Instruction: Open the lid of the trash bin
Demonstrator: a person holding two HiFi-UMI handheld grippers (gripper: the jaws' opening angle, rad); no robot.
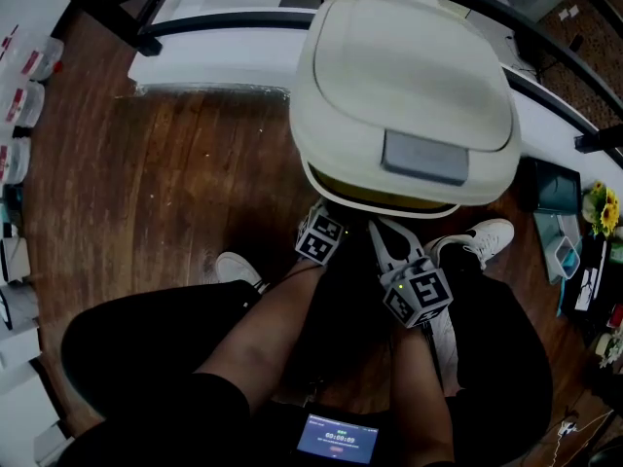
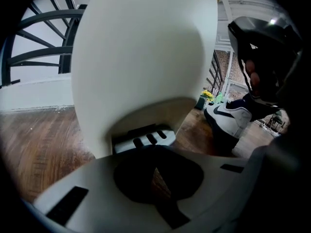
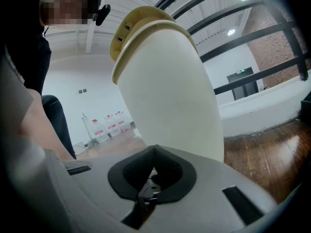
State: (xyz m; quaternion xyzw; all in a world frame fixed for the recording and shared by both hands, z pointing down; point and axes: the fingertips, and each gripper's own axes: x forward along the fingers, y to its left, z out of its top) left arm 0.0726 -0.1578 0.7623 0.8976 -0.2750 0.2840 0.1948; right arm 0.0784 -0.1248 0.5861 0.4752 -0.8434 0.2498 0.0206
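Observation:
The cream trash bin (image 1: 404, 86) stands on the wood floor with its lid (image 1: 414, 61) down; a grey panel (image 1: 424, 157) sits at the lid's front edge. Both grippers are low at the bin's near side, between the person's legs. My left gripper (image 1: 326, 212) points at the bin's base, where a grey ribbed pedal (image 2: 143, 137) shows just beyond its shut jaws (image 2: 154, 149). My right gripper (image 1: 378, 227) is beside it, also shut and holding nothing (image 3: 154, 152); it looks up the bin's wall (image 3: 167, 91) to the yellowish lid rim (image 3: 138, 18).
The person's white shoes (image 1: 477, 238) flank the bin's base. A black curved railing (image 1: 545, 27) and a white ledge (image 1: 209, 66) run behind the bin. Flowers and small items (image 1: 599, 212) lie at the right; bottles (image 1: 24, 76) line the left edge.

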